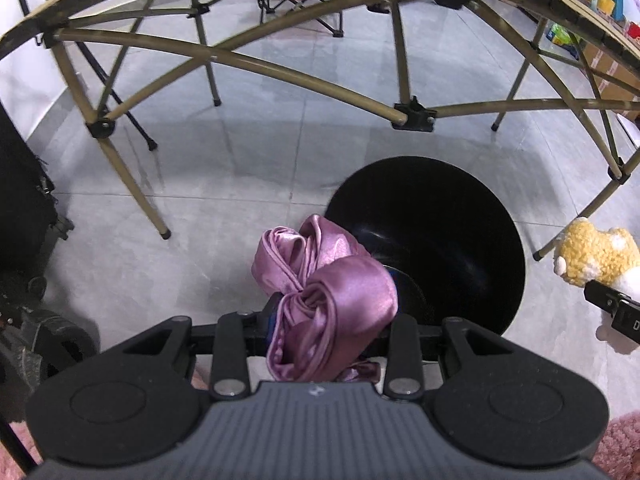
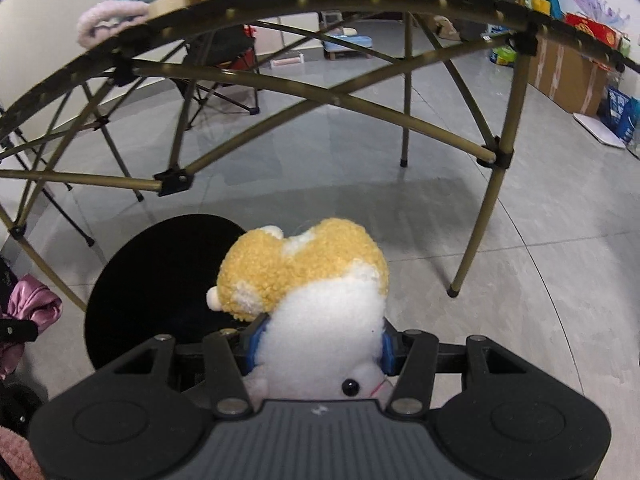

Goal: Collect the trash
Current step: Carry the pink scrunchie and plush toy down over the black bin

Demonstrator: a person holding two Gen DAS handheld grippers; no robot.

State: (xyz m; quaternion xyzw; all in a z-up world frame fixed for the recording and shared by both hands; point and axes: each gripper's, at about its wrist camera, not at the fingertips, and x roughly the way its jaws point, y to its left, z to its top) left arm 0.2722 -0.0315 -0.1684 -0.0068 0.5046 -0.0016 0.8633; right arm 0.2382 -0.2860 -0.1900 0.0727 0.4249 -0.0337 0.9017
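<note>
Black bin (image 1: 440, 240) sits on open floor beside counter legs; your left gripper (image 1: 332, 320) clamps purple satin cloth (image 1: 332, 284); right gripper (image 2: 320, 344) clamps plush toy (image 2: 316, 288), head-down.

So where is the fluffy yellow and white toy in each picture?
Left wrist view: the plush toy sits at the far right edge, held by the right gripper.
Right wrist view: the plush toy fills the lower middle, clamped in the right gripper.
Shared landmark: the round black bin on the floor beside it.
</note>
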